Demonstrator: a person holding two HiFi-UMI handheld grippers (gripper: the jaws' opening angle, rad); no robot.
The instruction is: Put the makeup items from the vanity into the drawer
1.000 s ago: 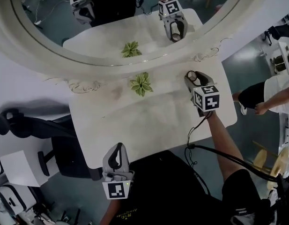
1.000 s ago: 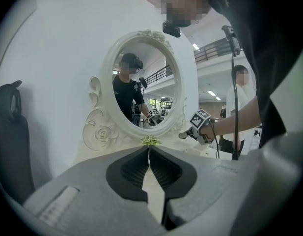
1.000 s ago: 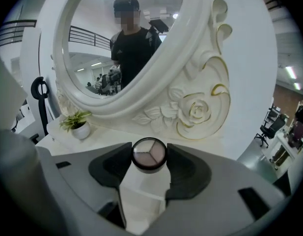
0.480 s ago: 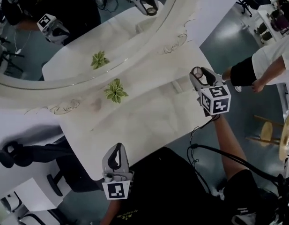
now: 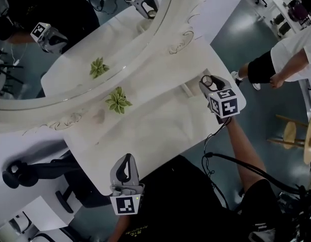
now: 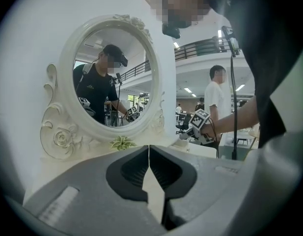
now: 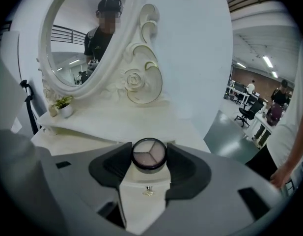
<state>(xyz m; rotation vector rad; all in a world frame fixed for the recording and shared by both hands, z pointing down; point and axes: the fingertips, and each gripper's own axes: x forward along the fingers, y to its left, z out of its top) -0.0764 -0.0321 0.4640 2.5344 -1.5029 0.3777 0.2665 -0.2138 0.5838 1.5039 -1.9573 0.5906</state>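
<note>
While the right gripper [image 5: 208,81] hangs over the vanity's right end, its jaws stand partly apart, clamped on a round three-pan eyeshadow compact [image 7: 149,154].
The left gripper [image 6: 149,150] has its jaws closed together on nothing, low by the front edge of the white vanity top [image 5: 145,127]. A small potted plant [image 5: 117,100] stands before the oval mirror [image 5: 69,39]. Below the compact sits what may be a small gold drawer knob [image 7: 149,191]. An office chair [image 5: 21,173] and a bystander [image 5: 284,64] stand on the grey floor [image 5: 266,110].
</note>
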